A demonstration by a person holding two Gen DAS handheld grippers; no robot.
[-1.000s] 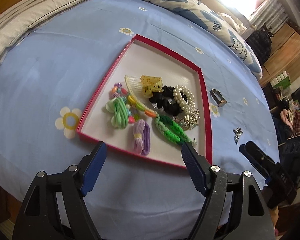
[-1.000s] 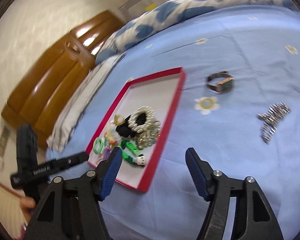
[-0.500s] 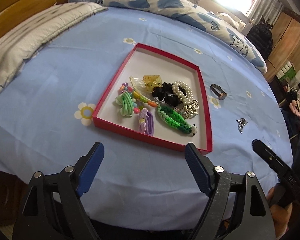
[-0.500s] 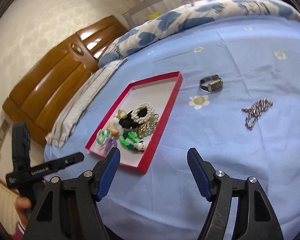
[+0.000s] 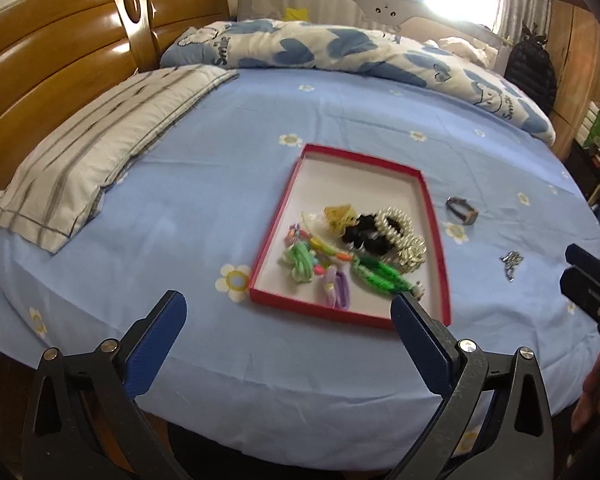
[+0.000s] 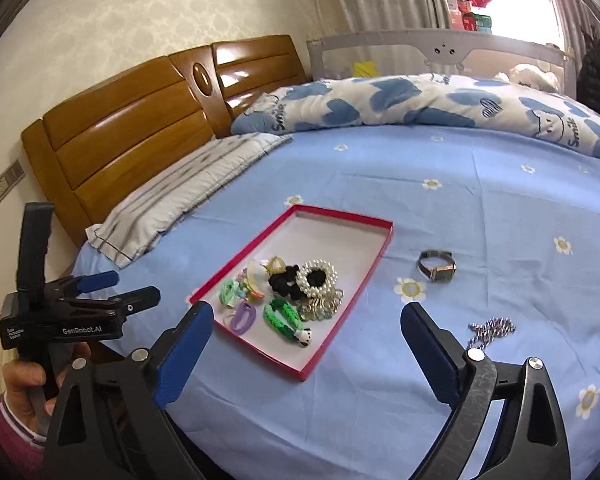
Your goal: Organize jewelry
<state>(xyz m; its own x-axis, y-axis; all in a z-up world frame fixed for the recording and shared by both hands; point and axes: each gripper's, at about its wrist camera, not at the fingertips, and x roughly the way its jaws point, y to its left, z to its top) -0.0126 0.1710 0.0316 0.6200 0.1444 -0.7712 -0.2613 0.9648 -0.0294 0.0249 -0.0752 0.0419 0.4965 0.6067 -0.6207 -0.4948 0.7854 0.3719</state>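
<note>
A red-rimmed white tray (image 5: 436, 224) (image 6: 374, 260) lies on the blue bedsheet and holds a pile of hair ties, a pearl bracelet (image 5: 394, 222) (image 6: 317, 278), clips and a green woven band (image 5: 380, 276) (image 6: 282, 316). A wristwatch (image 5: 462, 211) (image 6: 437, 270) and a silver chain (image 5: 511, 263) (image 6: 490, 330) lie on the sheet right of the tray. My left gripper (image 5: 288, 336) is open and empty, near the bed's front edge. My right gripper (image 6: 306, 348) is open and empty, also held back from the tray.
A striped pillow (image 5: 100, 152) lies at the left by the wooden headboard (image 5: 60, 56). A blue-patterned quilt (image 5: 360, 52) is bunched along the far side. The bed's front edge (image 5: 300, 420) curves just below both grippers. A wardrobe (image 5: 580, 60) stands at the right.
Both grippers have pulled back and up from the tray, so the bed and room show wider. Jaws stay open. Nothing on the bed has moved.
</note>
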